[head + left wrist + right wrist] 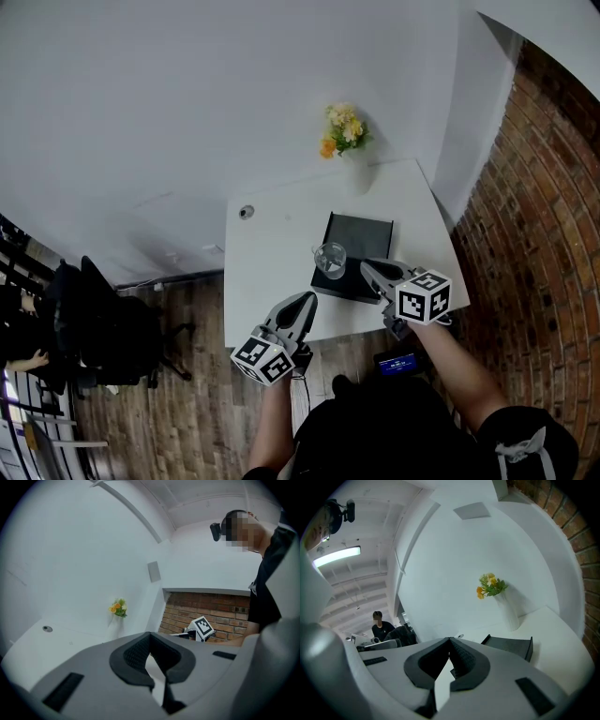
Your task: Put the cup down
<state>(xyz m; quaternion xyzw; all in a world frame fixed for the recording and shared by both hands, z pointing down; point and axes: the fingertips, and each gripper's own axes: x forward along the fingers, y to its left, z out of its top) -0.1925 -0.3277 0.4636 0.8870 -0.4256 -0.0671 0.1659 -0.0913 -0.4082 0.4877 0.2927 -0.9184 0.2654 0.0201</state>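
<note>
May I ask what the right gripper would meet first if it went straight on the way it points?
Probably the glass cup at the black tray's edge: in the head view the right gripper points at it. Height is unclear; it might pass above.

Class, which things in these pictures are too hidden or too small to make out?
Cup: head view, too small to show contents; missing from both gripper views.
Tray: right gripper view, near part behind the right gripper.
Screen: head view, too small to read.
</note>
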